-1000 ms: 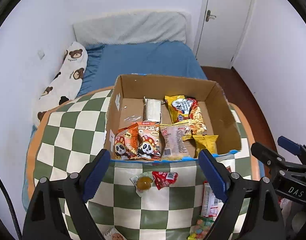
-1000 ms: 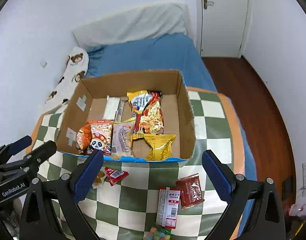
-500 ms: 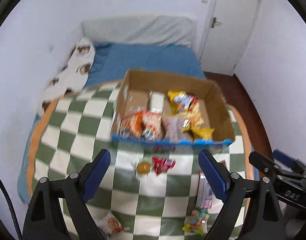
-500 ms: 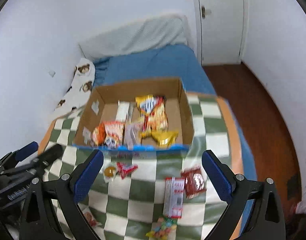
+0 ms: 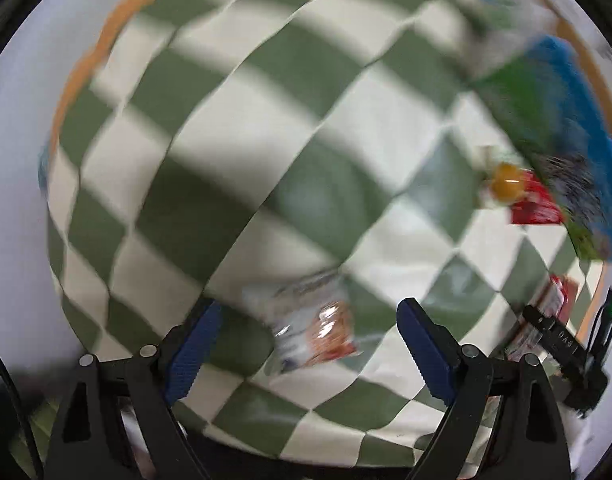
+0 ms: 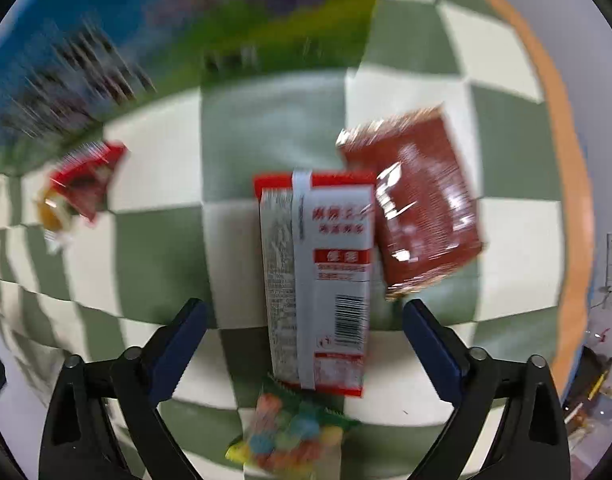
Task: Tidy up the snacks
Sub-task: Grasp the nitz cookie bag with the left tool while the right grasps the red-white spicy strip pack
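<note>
Right wrist view, near to far: a clear bag of coloured candies [image 6: 290, 436] lies at six o'clock, light and crinkly. Beyond it, between the fingers of the right gripper [image 6: 304, 332], a long white-and-red snack packet [image 6: 326, 280] lies flat on the checkered cloth [image 6: 154, 248]. It looks light, slick and easily crushed, so a hold across its narrow middle seems best. The jaws are closing with the packet between them, pads not yet touching. A dark red pouch [image 6: 418, 208] touches its edge at two o'clock, and the blue box wall [image 6: 86, 32] is blurred at eleven.

On the left wrist view, the left gripper [image 5: 306, 340] stands wide apart, holding nothing, over a soft, glossy clear-wrapped snack [image 5: 314, 328]. A jelly cup [image 5: 506, 180] sits at two o'clock.
</note>
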